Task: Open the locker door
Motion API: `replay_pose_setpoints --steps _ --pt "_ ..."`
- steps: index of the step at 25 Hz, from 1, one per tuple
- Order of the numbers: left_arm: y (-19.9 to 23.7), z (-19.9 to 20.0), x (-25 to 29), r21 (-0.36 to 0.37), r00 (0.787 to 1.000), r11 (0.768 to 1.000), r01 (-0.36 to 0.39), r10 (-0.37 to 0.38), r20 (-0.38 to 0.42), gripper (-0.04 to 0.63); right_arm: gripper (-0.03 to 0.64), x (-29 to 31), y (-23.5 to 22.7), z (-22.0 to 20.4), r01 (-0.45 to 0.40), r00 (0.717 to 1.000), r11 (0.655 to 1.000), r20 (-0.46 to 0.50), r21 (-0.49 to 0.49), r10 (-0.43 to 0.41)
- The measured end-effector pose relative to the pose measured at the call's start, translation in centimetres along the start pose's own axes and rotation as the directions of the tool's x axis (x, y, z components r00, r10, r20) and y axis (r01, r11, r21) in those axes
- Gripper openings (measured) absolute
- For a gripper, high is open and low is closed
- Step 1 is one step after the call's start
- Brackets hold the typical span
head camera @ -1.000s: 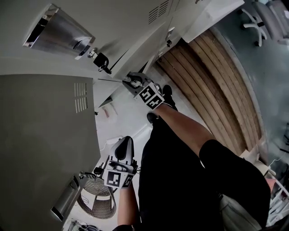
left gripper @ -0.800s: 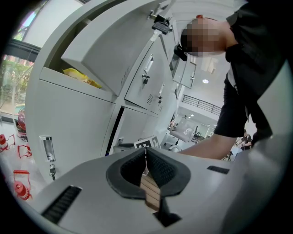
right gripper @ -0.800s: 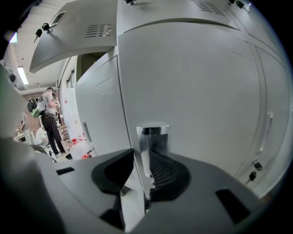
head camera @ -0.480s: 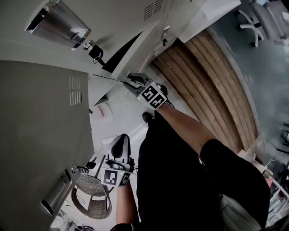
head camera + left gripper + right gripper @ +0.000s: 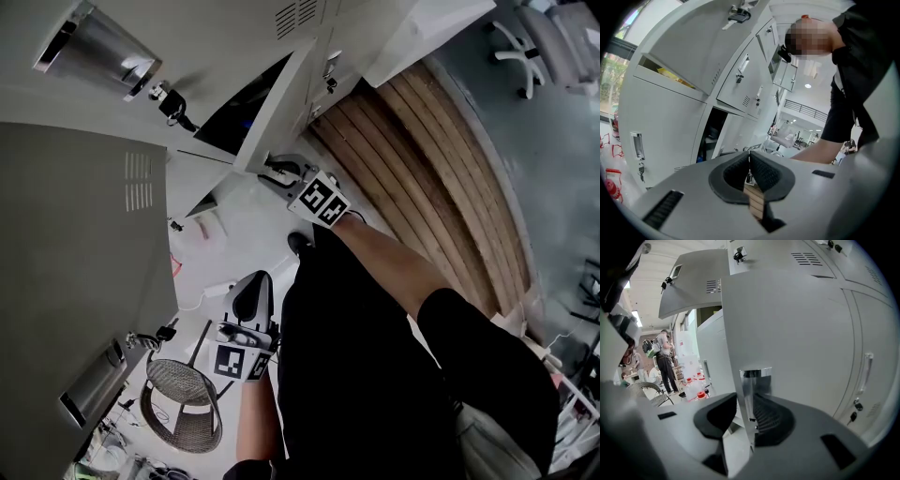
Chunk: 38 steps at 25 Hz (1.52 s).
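The white locker door (image 5: 270,101) stands partly swung out, with the dark locker inside (image 5: 230,117) showing behind it. My right gripper (image 5: 274,169) is at the door's lower edge. In the right gripper view its jaws (image 5: 745,398) straddle that edge, shut on the chrome handle (image 5: 757,373), and the door panel (image 5: 792,324) fills the right side. My left gripper (image 5: 251,286) hangs lower, off the lockers and beside my leg. Its pads (image 5: 749,159) meet with nothing between them.
A large grey locker door (image 5: 75,262) stands open at the left. A key hangs in a lock (image 5: 173,105) above. A wicker chair (image 5: 178,403) sits at bottom left and wooden flooring (image 5: 441,169) runs to the right. A person (image 5: 663,357) stands far off.
The locker door has swung further out with my right gripper on its edge, and more of the dark inside shows. My left gripper has shifted slightly, still shut.
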State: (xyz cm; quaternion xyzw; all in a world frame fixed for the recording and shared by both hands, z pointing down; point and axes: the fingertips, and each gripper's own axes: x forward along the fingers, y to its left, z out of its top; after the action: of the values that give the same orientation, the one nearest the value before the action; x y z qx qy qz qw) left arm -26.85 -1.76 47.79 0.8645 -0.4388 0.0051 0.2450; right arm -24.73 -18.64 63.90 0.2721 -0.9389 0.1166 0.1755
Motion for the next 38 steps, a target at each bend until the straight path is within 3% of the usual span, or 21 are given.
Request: replay_pose_setpoints --steps 9,18,27,38 --pt "-1.8 0.3 1.5 0.01 1.0 1.0 0.004 -0.004 0.0 0.018 0.117 -2.9 0.3 -1.2 -0.067 0.998 0.997 -0.014 -0.04 0.067" --pt "-1.7 0.5 3.9 0.03 0.993 0.992 -0.121 0.121 0.002 0.018 0.117 -6.8 -0.6 -2.6 -0.174 0.985 0.975 -0.027 -0.136 0.172" --pt "-5.6 -0.3 6.6 0.022 0.99 0.99 -0.141 0.141 0.006 0.018 0.12 -10.7 -1.7 -4.5 -0.256 0.967 0.959 -0.025 -0.124 0.255" --pt "-8.9 -0.5 8.6 0.025 0.983 0.982 -0.185 0.184 0.027 0.018 0.121 -14.1 -3.4 -5.9 -0.299 0.954 0.946 -0.04 -0.121 0.297"
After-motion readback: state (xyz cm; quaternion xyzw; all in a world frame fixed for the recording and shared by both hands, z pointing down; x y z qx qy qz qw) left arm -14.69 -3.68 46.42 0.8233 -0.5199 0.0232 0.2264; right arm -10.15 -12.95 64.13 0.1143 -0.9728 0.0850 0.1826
